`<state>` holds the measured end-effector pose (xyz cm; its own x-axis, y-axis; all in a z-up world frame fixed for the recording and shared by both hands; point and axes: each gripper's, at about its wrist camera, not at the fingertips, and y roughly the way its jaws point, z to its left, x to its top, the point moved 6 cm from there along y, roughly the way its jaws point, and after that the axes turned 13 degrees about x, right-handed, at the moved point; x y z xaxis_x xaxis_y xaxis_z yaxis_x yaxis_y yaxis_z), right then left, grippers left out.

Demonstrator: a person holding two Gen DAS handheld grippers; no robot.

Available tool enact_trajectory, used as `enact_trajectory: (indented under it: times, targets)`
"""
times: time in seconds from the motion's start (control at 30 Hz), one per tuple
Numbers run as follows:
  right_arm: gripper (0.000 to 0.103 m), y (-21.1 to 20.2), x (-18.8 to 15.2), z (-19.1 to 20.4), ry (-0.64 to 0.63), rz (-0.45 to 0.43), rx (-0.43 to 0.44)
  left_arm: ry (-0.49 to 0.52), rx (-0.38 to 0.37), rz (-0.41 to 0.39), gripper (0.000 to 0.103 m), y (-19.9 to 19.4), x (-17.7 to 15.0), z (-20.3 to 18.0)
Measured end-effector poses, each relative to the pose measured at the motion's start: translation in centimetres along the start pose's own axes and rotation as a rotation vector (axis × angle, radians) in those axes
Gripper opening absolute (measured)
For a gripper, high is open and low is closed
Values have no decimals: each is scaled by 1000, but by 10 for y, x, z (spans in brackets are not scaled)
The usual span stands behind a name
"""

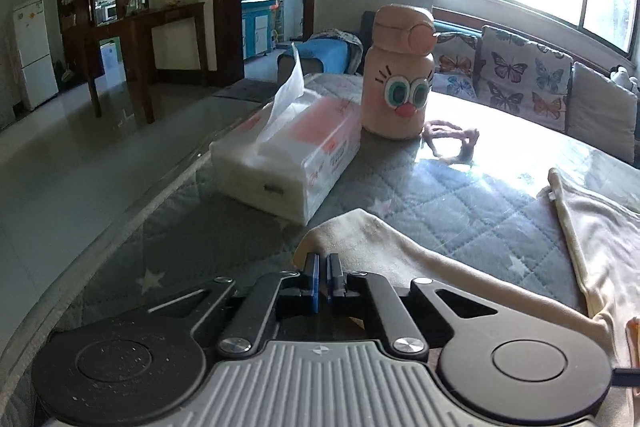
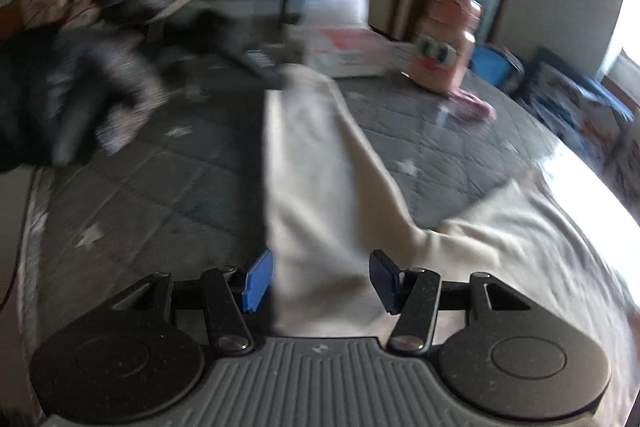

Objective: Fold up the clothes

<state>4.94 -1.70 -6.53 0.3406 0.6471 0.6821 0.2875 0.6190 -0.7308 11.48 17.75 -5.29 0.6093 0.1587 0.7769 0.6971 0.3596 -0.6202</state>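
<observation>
On the table [image 1: 224,227], which has a grey quilted cover with stars, lies a cream-coloured piece of clothing [image 2: 316,187]. It looks like little trousers or a top with long parts. One long part reaches away toward the tissue pack [image 1: 288,155] and the pink bottle with a funny face [image 1: 400,75]. The rest spreads out to the right, and it is wrinkly.

The left gripper [image 1: 323,273] has its jaws pressed almost together at the end of that long part. The cloth edge sits right at the tips, so it looks pinched, but the pinch itself is hard to see.

The right gripper [image 2: 320,277] has its jaws about halfway open. The wide end of the long part lies between them, and the pads do not press on it. This view is blurry.

I think the folding has only just started. No neat fold shows yet. The cloth is laid out flat-ish, and all the folds are left to do.
</observation>
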Motion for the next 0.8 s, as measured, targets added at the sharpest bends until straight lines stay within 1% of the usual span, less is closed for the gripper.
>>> enact_trajectory:
  times: [0.1, 0.27, 0.3, 0.37, 0.4, 0.43, 0.53, 0.6, 0.7, 0.73, 0.8]
  targets:
    - [55, -3, 0, 10, -38, -7, 15, -3, -5, 2, 6, 1, 1, 2]
    - [55, 4, -3, 17, -13, 13, 116, -20, -13, -1, 9, -7, -2, 6]
    - [55, 3, -4, 19, -13, 11, 130, -22, -14, -2, 12, -9, -2, 6]
    - [55, -2, -2, 24, -22, 6, 144, -29, -13, 1, 24, -11, -4, 7]
    - [55, -5, -1, 23, -24, 2, 139, -35, -11, 3, 32, -10, -5, 7]
    - [55, -8, 0, 22, -27, -3, 133, -41, -9, 8, 34, -9, -5, 7]
    - [55, -20, 3, 15, -13, -11, 118, -62, -3, 29, 34, -3, -7, 6]
    - [55, -27, 3, 9, -2, -10, 105, -75, -14, 40, 34, 0, -8, 4]
    - [55, -38, -1, 2, 13, -6, 86, -66, -15, 42, 32, 3, -8, 0]
    - [55, -41, -2, -1, 21, -6, 80, -67, -11, 44, 21, 5, -8, -1]
    - [55, -50, -6, -6, 40, -11, 68, -93, 1, 58, 9, 9, -8, 1]
